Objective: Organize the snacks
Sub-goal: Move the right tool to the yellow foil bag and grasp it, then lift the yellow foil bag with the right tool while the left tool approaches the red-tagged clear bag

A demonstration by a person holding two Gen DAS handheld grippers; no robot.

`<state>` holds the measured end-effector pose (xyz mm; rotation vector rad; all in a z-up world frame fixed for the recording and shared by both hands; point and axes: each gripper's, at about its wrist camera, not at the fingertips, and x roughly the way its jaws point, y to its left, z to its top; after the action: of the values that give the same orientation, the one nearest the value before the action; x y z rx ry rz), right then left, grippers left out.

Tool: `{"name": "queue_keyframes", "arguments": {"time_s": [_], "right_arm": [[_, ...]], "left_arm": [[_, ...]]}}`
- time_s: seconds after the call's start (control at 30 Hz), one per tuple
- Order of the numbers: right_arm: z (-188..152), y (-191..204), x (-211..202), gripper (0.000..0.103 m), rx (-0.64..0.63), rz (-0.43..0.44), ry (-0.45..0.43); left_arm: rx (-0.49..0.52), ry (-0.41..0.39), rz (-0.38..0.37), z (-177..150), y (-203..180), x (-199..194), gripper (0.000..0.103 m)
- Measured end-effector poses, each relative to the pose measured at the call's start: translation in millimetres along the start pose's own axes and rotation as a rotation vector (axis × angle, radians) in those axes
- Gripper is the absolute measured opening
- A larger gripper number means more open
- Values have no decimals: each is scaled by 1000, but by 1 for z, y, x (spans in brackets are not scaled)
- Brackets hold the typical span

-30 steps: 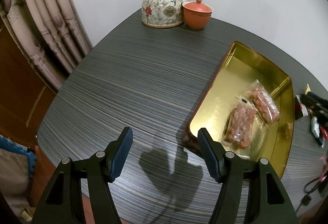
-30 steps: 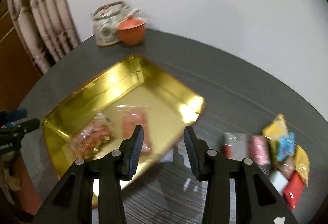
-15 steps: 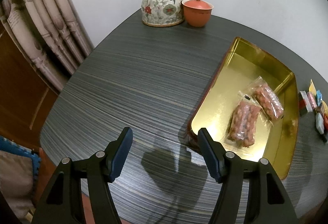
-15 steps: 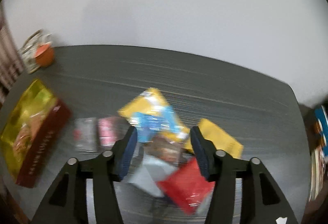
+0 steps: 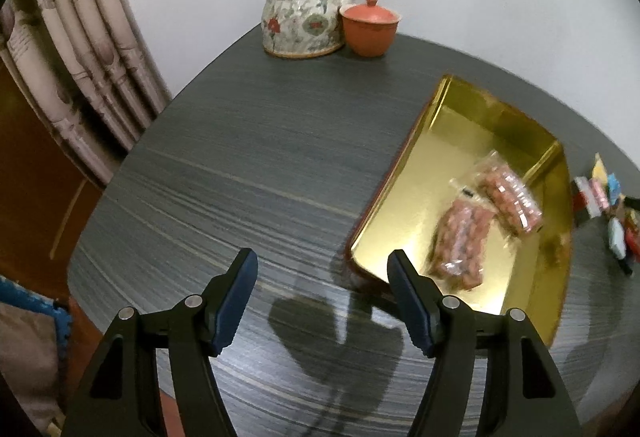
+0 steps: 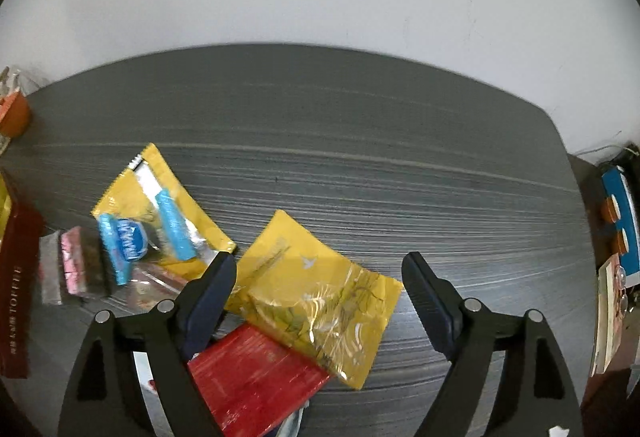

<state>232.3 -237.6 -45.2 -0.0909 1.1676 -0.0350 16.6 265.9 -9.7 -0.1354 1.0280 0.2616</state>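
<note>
My left gripper (image 5: 322,269) hovers open over bare dark table (image 5: 240,165), its jaws easing slightly wider with nothing between them. Just to its right is a gold tray (image 5: 404,197) holding two clear packets of reddish snacks (image 5: 460,241) (image 5: 510,199). My right gripper (image 6: 320,265) hangs above a heap of loose snack packets. Its jaws are opening, and a yellow packet (image 6: 316,293) lies on the table below the gap, untouched by the pads. A red packet (image 6: 256,377) lies nearer, partly under the left finger. Further left lie another yellow packet (image 6: 160,193), a blue one (image 6: 120,241) and a pink one (image 6: 74,265).
A floral teapot (image 5: 300,21) and an orange lidded cup (image 5: 370,25) stand at the table's far edge by the wall. A curtain (image 5: 80,49) hangs to the left. The tray's dark red side (image 6: 16,289) borders the heap. A blue box (image 6: 618,213) sits beyond the table's right edge.
My right gripper has swung from over the gold tray to the snack heap, dropped lower, and its jaws have spread much wider. The left gripper has stayed in place.
</note>
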Motion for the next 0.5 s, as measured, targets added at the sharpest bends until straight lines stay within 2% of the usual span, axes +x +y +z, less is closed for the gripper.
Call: {"name": "queue_keyframes", "arguments": {"time_s": [0.1,0.2,0.5], "right_arm": [[2,0,6,84,-10,9,9],[2,-3,9,84,-1,31,13],[-7,-28,8,80,45,39,-10]], "left_arm": [[-31,-20,-1,1,3,-6,70],[-48,-5,-9,-1,3,-6,71],[-19,-17,0,0,-16,-20,71]]}}
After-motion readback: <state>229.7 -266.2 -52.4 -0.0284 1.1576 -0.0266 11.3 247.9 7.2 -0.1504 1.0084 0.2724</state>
